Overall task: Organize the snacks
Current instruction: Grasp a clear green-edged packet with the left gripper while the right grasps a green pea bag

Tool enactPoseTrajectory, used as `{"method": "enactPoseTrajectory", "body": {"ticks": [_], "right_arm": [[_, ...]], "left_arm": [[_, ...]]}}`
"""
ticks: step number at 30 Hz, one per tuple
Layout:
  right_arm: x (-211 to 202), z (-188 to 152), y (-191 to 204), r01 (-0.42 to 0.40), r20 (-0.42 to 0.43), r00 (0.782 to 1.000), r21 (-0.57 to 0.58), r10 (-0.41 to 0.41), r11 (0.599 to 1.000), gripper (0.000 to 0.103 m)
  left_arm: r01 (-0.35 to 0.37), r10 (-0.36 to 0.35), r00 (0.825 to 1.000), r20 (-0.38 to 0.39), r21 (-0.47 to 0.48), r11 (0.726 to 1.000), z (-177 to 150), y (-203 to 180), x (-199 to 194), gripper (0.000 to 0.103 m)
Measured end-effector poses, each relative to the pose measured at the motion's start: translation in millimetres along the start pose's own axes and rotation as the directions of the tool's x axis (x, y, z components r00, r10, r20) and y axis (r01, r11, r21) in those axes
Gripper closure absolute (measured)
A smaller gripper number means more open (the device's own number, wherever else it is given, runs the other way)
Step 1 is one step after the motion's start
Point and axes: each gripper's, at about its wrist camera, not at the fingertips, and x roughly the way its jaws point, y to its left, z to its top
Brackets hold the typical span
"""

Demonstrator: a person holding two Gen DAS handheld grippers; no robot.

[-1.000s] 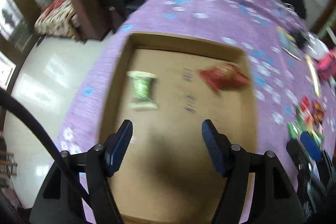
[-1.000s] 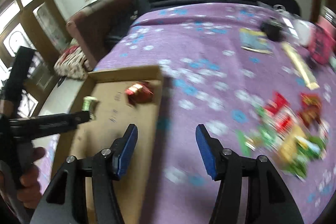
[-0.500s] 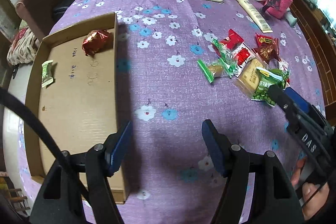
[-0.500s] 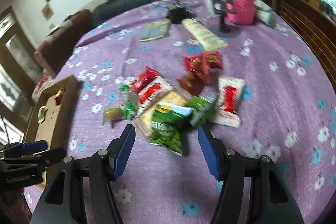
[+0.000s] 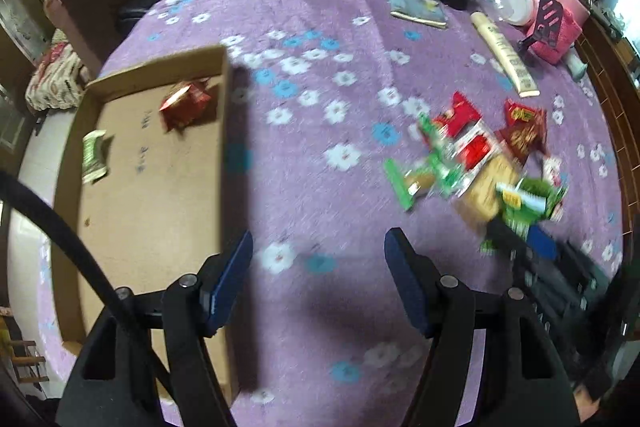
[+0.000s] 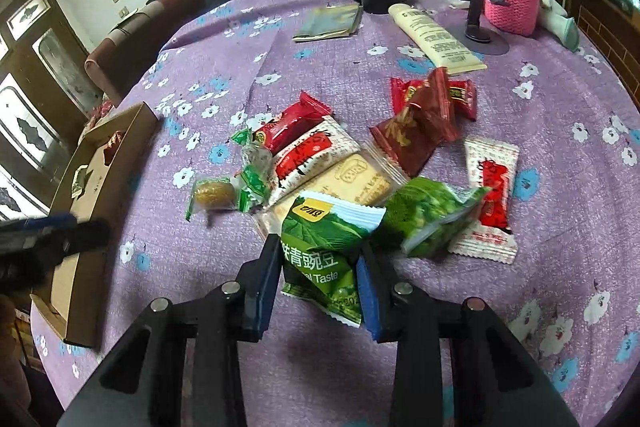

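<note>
We see purple flowered cloth [image 5: 320, 27] over whole table. Cardboard tray [image 5: 152, 211] at its left edge, red packet [image 5: 185, 103] and small green packet [image 5: 94, 157] inside. Our left gripper [image 5: 318, 277] wide, nothing between, above bare cloth beside tray. Our right gripper [image 6: 318, 279] closing, blue pads against green pea packet [image 6: 324, 247] at near edge of snack pile [image 6: 360, 155].

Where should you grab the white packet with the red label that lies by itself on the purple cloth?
Take the flat white packet with the red label across its narrow width, near the middle, coming down from above. It lies flat on the purple flowered cloth, long way pointing away, and its right edge is clear. On its left, the green snack bag overlaps it, so nudge in carefully there.
</note>
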Motion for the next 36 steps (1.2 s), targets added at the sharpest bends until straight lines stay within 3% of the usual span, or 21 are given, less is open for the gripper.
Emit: {"method": "enactPoseTrajectory", "body": {"ticks": [8, 10, 12, 16, 19, 21, 23, 25, 27, 30, 36], "right_arm": [[-16.9, -9.7, -31.6, 0.001, -0.024, 1.0, 0.047, 0.0, 0.999, 0.067], [-18.7, -10.7, -36.6, -0.001, -0.021, 1.0, 0.058, 0.002, 0.998, 0.067], [-17.6, -12.2, -39.7, -0.009, -0.029, 1.0, 0.066, 0.011, 0.998, 0.068], [-19.3, -13.2, -40.9, -0.014, -0.023, 1.0, 0.065, 0.015, 0.998, 0.067], [-20.1, -13.2, -41.4, -0.013, -0.024, 1.0, 0.064, 0.015, 0.998, 0.067], [-20.5, -13.1, -41.4, -0.014, -0.023, 1.0, 0.068, 0.016, 0.998, 0.067], [-20.4, -13.0, -42.0, -0.018, -0.023, 1.0, 0.071, 0.019, 0.997, 0.067], [-20.9, -13.0, -42.2, -0.019, -0.023, 1.0, 0.077, 0.021, 0.997, 0.067], [-21.5, -13.5, -40.9, -0.011, -0.022, 1.0, 0.076, 0.012, 0.997, 0.067], [-21.4, -14.1, -38.0, 0.005, -0.016, 1.0, 0.076, -0.003, 0.997, 0.068], [-22.8, -20.1, -30.9, 0.035, 0.008, 0.999, 0.058, -0.036, 0.998, 0.068]], "left_arm": [[0.032, -0.03, 0.997, -0.074, 0.027, 0.999, 43.5, -35.7, 31.1, 0.034], [0.014, -0.009, 0.995, -0.102, 0.042, 0.999, 51.4, -41.6, 43.0, 0.034], [0.006, 0.0, 0.992, -0.13, 0.044, 0.999, 54.2, -43.7, 51.9, 0.034], [0.068, -0.067, 0.986, -0.152, 0.002, 0.998, 56.3, -42.9, 60.3, 0.034], [0.128, -0.131, 0.971, -0.2, -0.025, 0.991, 50.3, -46.6, 72.3, 0.034], [0.104, -0.104, 0.982, -0.159, -0.01, 0.995, 46.3, -51.8, 71.2, 0.034], [0.095, -0.094, 0.984, -0.149, -0.004, 0.995, 43.4, -53.1, 72.9, 0.039], [0.085, -0.083, 0.987, -0.136, 0.011, 0.996, 39.7, -54.6, 71.4, 0.058], [0.101, -0.099, 0.985, -0.144, 0.007, 0.995, 34.4, -52.7, 69.8, 0.069], [0.133, -0.133, 0.979, -0.156, -0.01, 0.991, 24.3, -48.5, 66.4, 0.071], [0.112, -0.106, 0.986, -0.128, 0.037, 0.993, -12.6, -43.7, 57.8, 0.072]]}}
